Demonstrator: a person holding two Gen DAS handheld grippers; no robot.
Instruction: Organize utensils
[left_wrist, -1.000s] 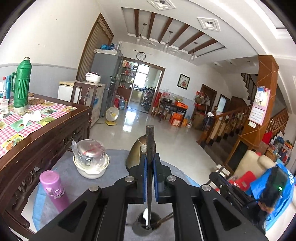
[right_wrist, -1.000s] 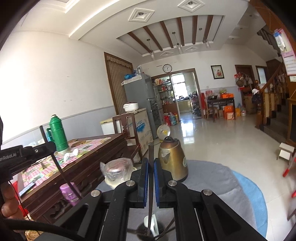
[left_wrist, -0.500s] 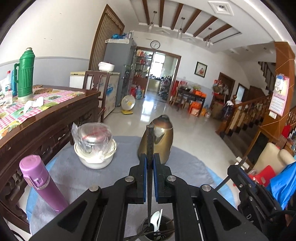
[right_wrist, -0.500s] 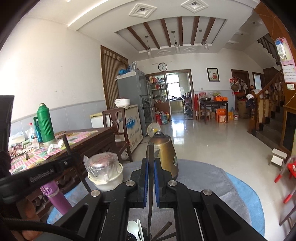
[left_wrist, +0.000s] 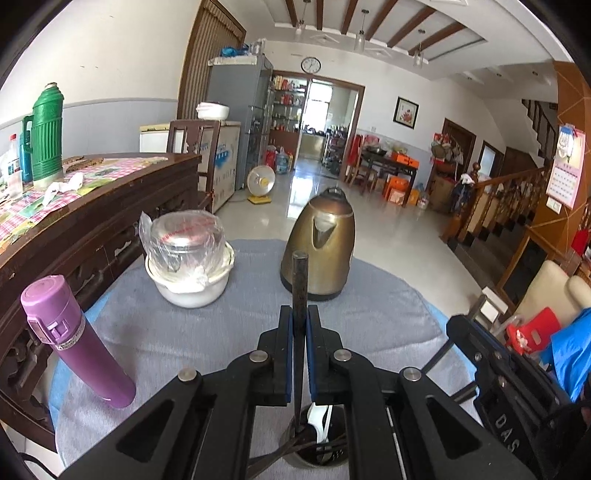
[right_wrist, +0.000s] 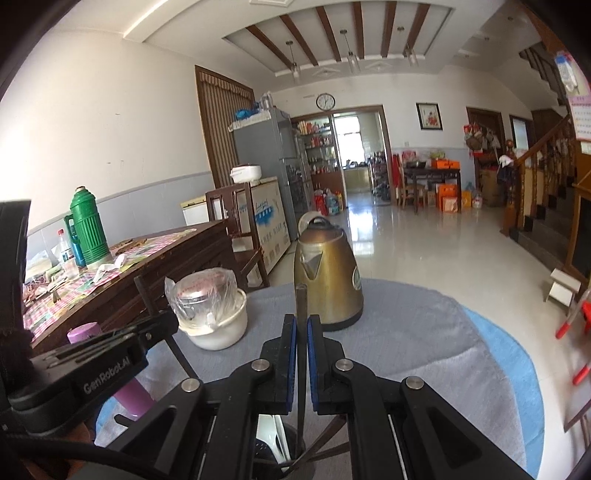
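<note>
My left gripper (left_wrist: 299, 317) is shut on a dark chopstick (left_wrist: 299, 280) held upright, its lower end inside the metal utensil holder (left_wrist: 317, 448), which holds a white spoon (left_wrist: 320, 421) and other dark sticks. My right gripper (right_wrist: 301, 325) is shut on another dark chopstick (right_wrist: 301, 302), also upright, its lower end in the same utensil holder (right_wrist: 280, 454). Each gripper shows in the other's view: the right one (left_wrist: 491, 354) at the right, the left one (right_wrist: 110, 354) at the left, holding its stick (right_wrist: 147, 295).
On the round grey-clothed table (left_wrist: 369, 317) stand a brass kettle (left_wrist: 319, 243), a white pot with a plastic-wrapped lid (left_wrist: 188, 254) and a purple flask (left_wrist: 74, 339). A wooden table (left_wrist: 92, 206) with a green thermos (left_wrist: 46, 129) stands at the left.
Both grippers have lowered and tilted down with their chopsticks, so the table items sit larger and higher in view. The chopstick ends have gone deeper into the holder.
</note>
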